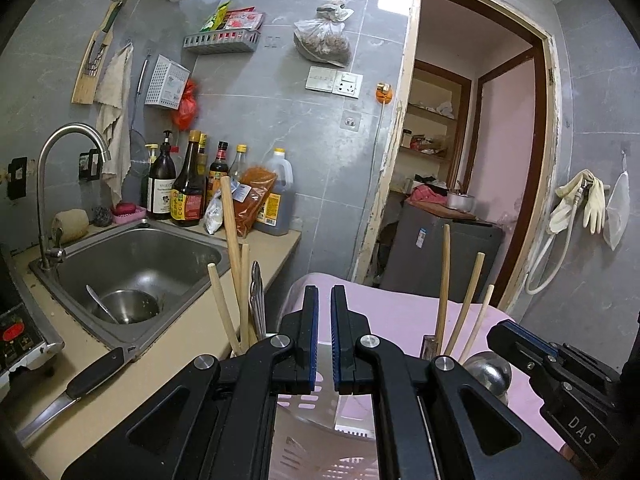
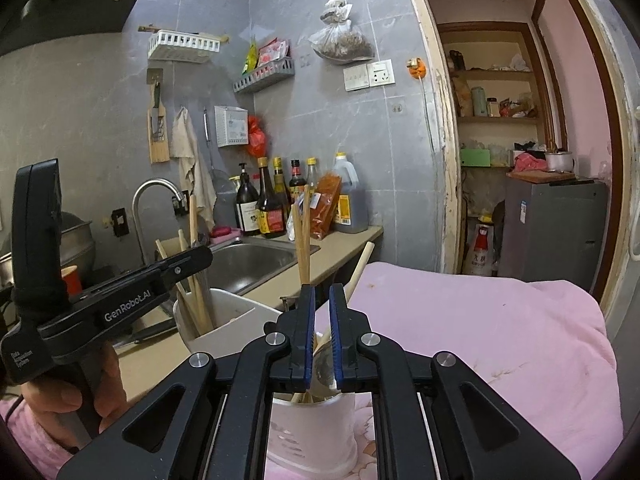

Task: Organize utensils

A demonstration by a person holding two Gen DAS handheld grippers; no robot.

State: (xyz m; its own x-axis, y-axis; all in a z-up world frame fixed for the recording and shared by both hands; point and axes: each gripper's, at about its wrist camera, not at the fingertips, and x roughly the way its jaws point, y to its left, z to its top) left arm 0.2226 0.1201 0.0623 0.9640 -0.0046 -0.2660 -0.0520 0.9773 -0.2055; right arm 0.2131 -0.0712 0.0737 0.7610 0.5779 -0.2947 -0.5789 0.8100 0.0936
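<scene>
In the left wrist view my left gripper point(image 1: 324, 340) hovers above a pale slotted utensil holder point(image 1: 316, 420); its jaws stand a narrow gap apart with nothing between them. Wooden chopsticks point(image 1: 232, 256) and a metal utensil handle point(image 1: 257, 300) stand in the holder's left part. More chopsticks point(image 1: 464, 304) and a steel ladle bowl point(image 1: 488, 372) stand to the right. In the right wrist view my right gripper point(image 2: 323, 340) is over a white cup point(image 2: 316, 432), shut on a metal spoon point(image 2: 325, 364). Chopsticks point(image 2: 304, 240) rise from that cup.
A steel sink point(image 1: 136, 264) with a bowl and spoon lies left, with a tap point(image 1: 68, 160) and sauce bottles point(image 1: 188, 188) behind. A black-handled knife point(image 1: 88, 380) lies on the counter. A pink cloth point(image 2: 480, 320) covers the surface right. A doorway point(image 1: 480, 140) opens beyond.
</scene>
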